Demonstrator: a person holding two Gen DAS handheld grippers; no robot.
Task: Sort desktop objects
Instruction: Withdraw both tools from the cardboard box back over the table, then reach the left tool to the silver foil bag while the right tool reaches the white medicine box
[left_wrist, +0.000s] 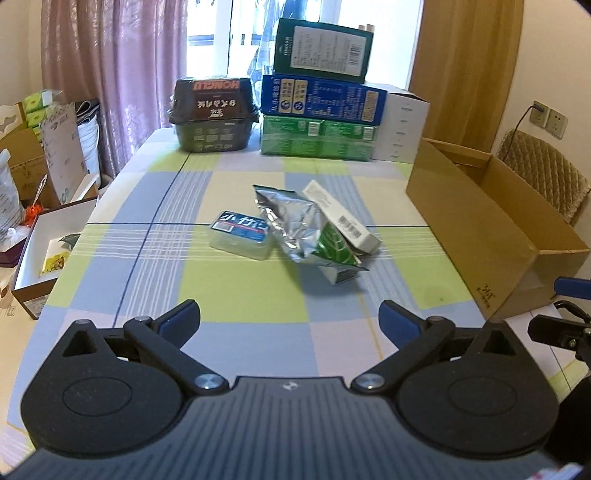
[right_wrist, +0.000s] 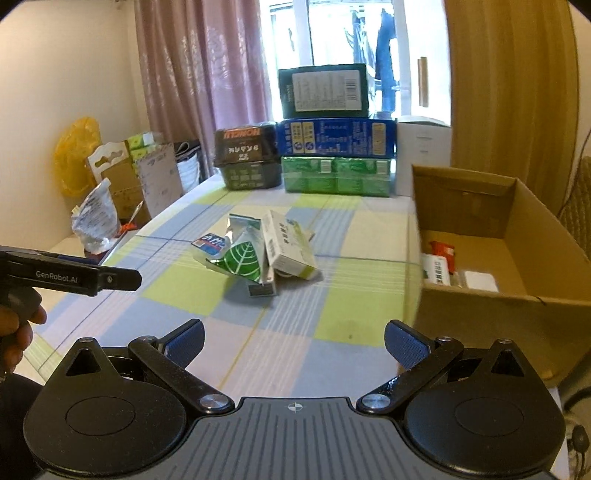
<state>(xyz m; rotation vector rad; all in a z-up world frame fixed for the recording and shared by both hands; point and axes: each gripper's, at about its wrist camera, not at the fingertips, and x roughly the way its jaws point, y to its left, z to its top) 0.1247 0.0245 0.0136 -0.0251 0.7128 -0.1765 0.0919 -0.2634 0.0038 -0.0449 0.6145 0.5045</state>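
We hold the left gripper and right gripper spread wide and empty, short of the pile, ready to pick. The foil pouch, white carton and blue-labelled pack lie heaped at twelve o'clock on the checked tablecloth. The open cardboard box waits at two o'clock, likely their destination, since it already holds small packets.

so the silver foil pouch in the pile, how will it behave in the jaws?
The foil pouch is crumpled and creased, so it is likely floppy and will deform rather than hold shape. It looks flat and mostly empty, so probably light. A white carton leans across it, so lifting the pouch may tip or drag that carton.
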